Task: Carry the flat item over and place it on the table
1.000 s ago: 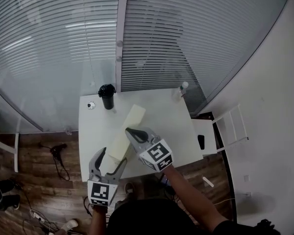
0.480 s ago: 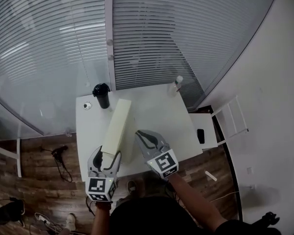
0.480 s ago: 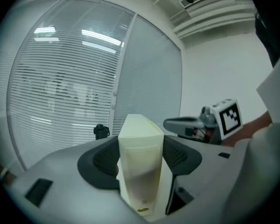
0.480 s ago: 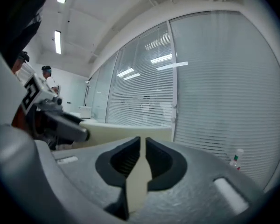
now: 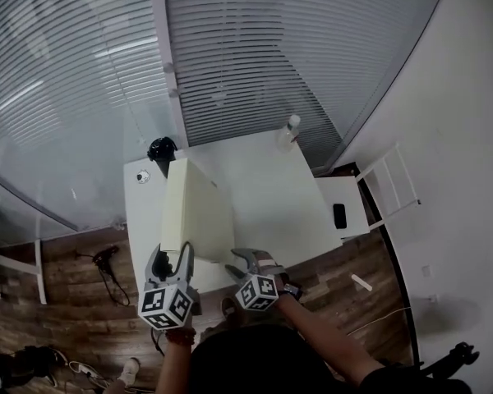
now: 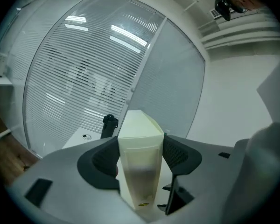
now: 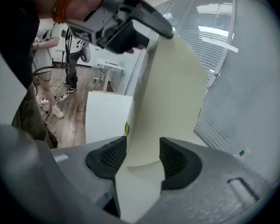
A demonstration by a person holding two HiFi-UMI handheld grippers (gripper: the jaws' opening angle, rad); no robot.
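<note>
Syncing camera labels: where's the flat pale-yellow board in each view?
Head view: the pale-yellow flat board is centre-left, over the white table.
Left gripper view: bottom centre, edge-on, clamped between the jaws.
Right gripper view: centre, rising from between the jaws.
Shared landmark: the white table, left of the board in both gripper views.

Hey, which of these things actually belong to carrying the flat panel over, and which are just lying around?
Part of the job:
- pale flat panel
- left tool, clamped on its edge
- right tool, clamped on it too
- white table

Just lying about:
- black cup
- clear bottle
- small round object
- black corded device on the floor
</note>
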